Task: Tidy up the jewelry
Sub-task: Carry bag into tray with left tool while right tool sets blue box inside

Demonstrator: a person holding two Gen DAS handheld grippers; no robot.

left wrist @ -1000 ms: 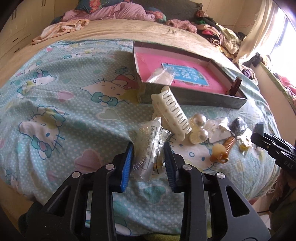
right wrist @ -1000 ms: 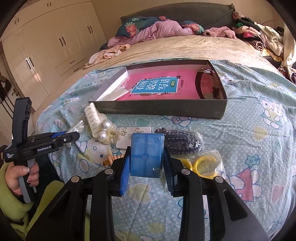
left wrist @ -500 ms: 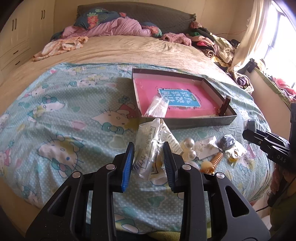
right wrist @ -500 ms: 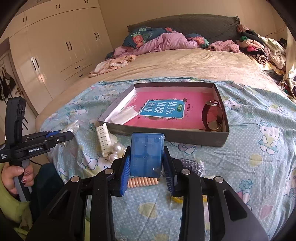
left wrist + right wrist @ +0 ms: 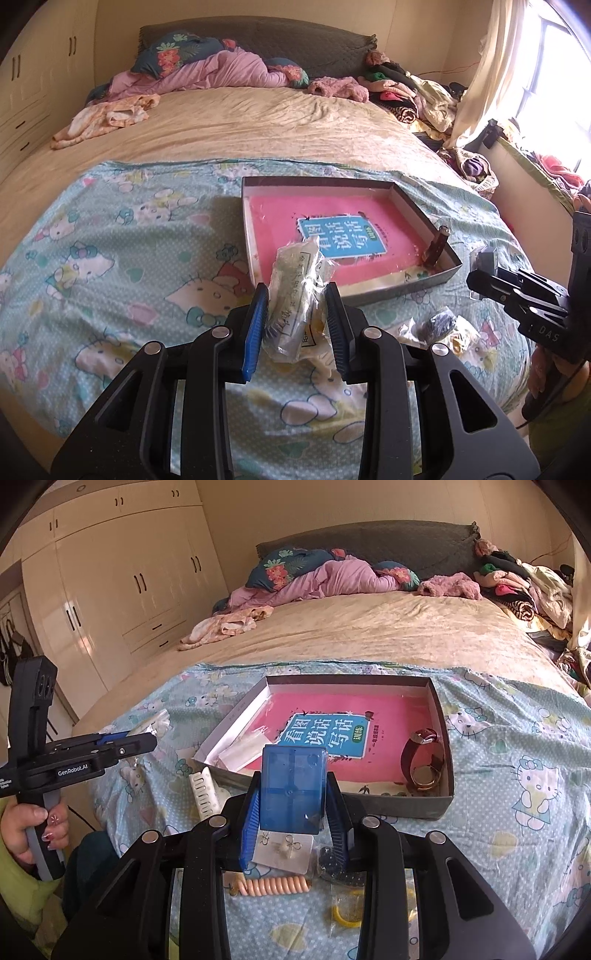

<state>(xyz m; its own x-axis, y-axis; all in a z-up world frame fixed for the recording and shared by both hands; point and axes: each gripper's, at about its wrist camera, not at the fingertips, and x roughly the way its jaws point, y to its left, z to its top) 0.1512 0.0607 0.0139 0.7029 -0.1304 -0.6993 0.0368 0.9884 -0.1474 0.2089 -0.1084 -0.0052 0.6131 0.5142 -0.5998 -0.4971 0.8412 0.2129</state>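
Observation:
My left gripper [image 5: 297,312] is shut on a clear plastic packet [image 5: 299,291] of small jewelry and holds it above the bed, just before the grey box [image 5: 436,236] with the pink book. My right gripper [image 5: 291,805] is shut on a blue transparent case [image 5: 293,788], raised in front of the same box [image 5: 441,716]. A brown-strap watch [image 5: 423,764] and a clear packet [image 5: 245,751] lie in the box. On the sheet below lie an earring card [image 5: 284,851], a peach coil hair tie [image 5: 275,886], a white hair claw [image 5: 203,794] and yellow rings [image 5: 347,914] in a bag.
The Hello Kitty sheet [image 5: 110,258] covers the near end of the bed. Pillows and a pink duvet [image 5: 332,578] lie at the headboard, clothes [image 5: 524,587] piled at the right. Wardrobes [image 5: 110,590] stand at the left. A dark bead bag [image 5: 441,325] lies near the right gripper.
Both grippers have risen and moved toward the box with their loads still held. The items on the sheet now sit lower in both views.

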